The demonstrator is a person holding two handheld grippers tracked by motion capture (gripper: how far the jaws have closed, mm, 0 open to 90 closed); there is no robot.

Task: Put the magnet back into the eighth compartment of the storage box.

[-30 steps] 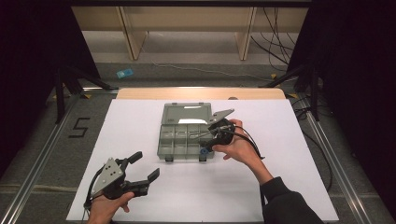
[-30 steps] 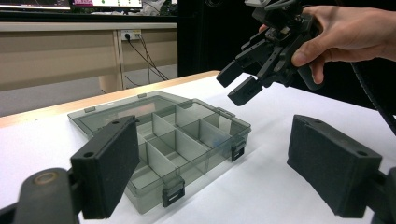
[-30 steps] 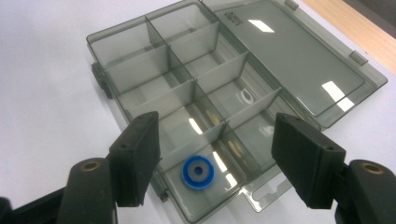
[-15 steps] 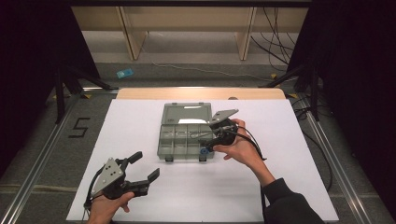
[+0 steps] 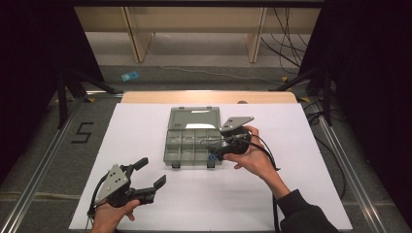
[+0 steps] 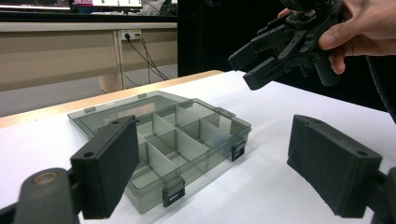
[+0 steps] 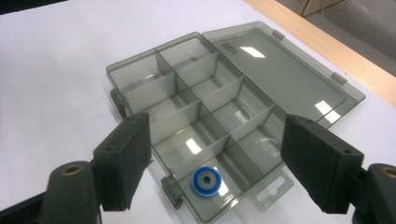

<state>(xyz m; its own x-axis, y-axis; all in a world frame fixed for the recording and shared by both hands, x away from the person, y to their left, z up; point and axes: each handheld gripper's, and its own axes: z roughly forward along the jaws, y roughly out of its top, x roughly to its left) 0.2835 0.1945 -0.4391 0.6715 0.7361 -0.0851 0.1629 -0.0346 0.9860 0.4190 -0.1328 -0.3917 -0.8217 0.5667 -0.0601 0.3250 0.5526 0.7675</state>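
A smoky clear organizer box (image 5: 190,143) lies open mid-table, its lid (image 5: 195,117) flat behind it. A blue ring (image 7: 207,180) rests in the corner compartment at the box's front right (image 5: 213,157). My right gripper (image 5: 214,150) hovers just over that corner; its jaws have just been opening and are open, with nothing between them (image 7: 215,154). My left gripper (image 5: 151,172) stands open near the table's front left, apart from the box, nothing in it (image 6: 215,154). In the left gripper view the box (image 6: 187,144) lies ahead, with the right gripper (image 6: 254,63) above it.
White paper (image 5: 311,160) covers the table, with a wooden edge (image 5: 209,97) at the back. The box's other compartments (image 7: 187,79) look empty. Metal rails (image 5: 43,165) run along both sides, and desks and cables stand beyond the table.
The right hand has shifted slightly over the box's front right corner, and its jaws stand a little wider. The left gripper has stayed where it was.
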